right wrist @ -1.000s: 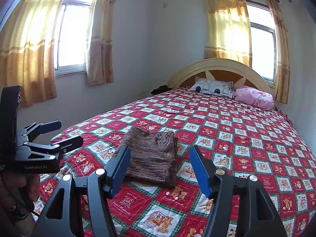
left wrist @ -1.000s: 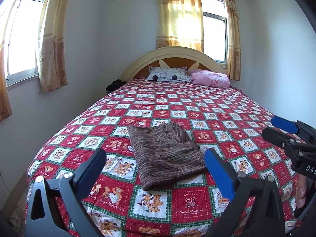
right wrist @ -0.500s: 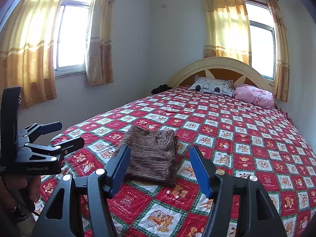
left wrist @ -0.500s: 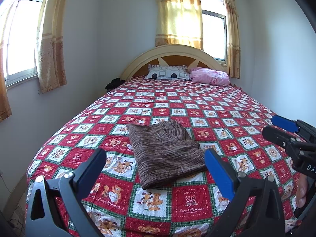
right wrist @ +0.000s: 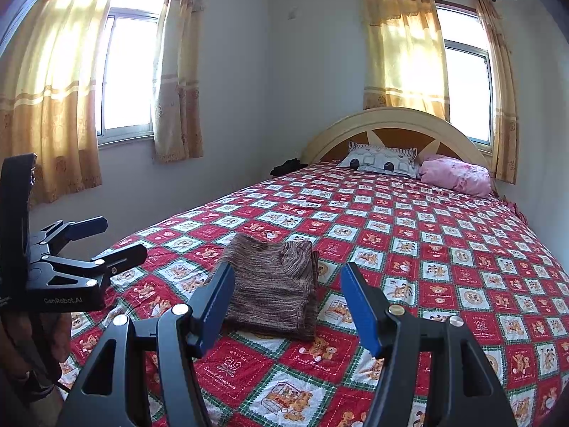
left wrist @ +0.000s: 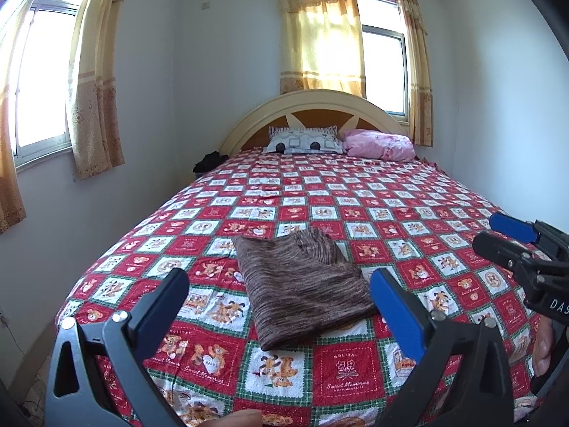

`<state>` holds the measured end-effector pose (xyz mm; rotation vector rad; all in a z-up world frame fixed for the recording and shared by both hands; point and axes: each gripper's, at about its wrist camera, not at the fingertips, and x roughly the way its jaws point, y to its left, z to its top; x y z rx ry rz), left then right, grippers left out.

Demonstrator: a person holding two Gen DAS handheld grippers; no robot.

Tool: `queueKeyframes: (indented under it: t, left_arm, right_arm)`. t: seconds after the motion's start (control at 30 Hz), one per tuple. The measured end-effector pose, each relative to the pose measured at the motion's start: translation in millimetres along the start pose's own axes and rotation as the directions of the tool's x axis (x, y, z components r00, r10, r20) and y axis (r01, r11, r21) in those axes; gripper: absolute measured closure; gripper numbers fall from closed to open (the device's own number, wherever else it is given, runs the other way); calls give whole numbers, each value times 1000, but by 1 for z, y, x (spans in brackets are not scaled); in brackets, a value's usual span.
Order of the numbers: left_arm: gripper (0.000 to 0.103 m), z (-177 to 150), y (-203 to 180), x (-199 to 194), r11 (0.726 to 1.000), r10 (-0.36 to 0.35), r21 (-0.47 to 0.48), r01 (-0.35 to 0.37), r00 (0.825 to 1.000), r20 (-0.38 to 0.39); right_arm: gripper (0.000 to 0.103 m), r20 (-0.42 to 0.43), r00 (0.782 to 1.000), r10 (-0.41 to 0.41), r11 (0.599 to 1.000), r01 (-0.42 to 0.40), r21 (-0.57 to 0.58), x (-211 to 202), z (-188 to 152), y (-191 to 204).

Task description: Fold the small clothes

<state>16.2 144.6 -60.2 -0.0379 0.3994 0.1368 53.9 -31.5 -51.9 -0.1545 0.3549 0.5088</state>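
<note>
We find the brown knit garment [left wrist: 300,284] folded into a flat block on the red patchwork bedspread [left wrist: 391,213], lower centre of the left wrist frame, near the foot of the bed. Its long axis runs from upper left to lower right there.

Left gripper [left wrist: 281,302]: jaws wide, nothing between them; the garment lies straight ahead and beyond the tips, no contact.

Right gripper [right wrist: 288,306]: jaws also apart and empty; in its view the garment [right wrist: 274,288] sits ahead, shifted toward the left finger.

We judge the left one slightly better lined up, the cloth centred between its fingers. Both hover short of it. It looks already folded; what the next move is, we cannot tell.
</note>
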Motion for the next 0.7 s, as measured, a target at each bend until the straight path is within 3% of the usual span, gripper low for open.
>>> queueKeyframes:
  t: [0.27,0.7]
  left_arm:
    - [0,4,5,-2,1000,9,-12,-9,1000,8]
    - [0,-3,12,7,999,37,-13,-37,999,-13]
  right_arm:
    - [40,24,1000,-2,1000,2,11,-1,1,3]
    - [40,-8,1000,12,1000,-12,-4,8,-6,11]
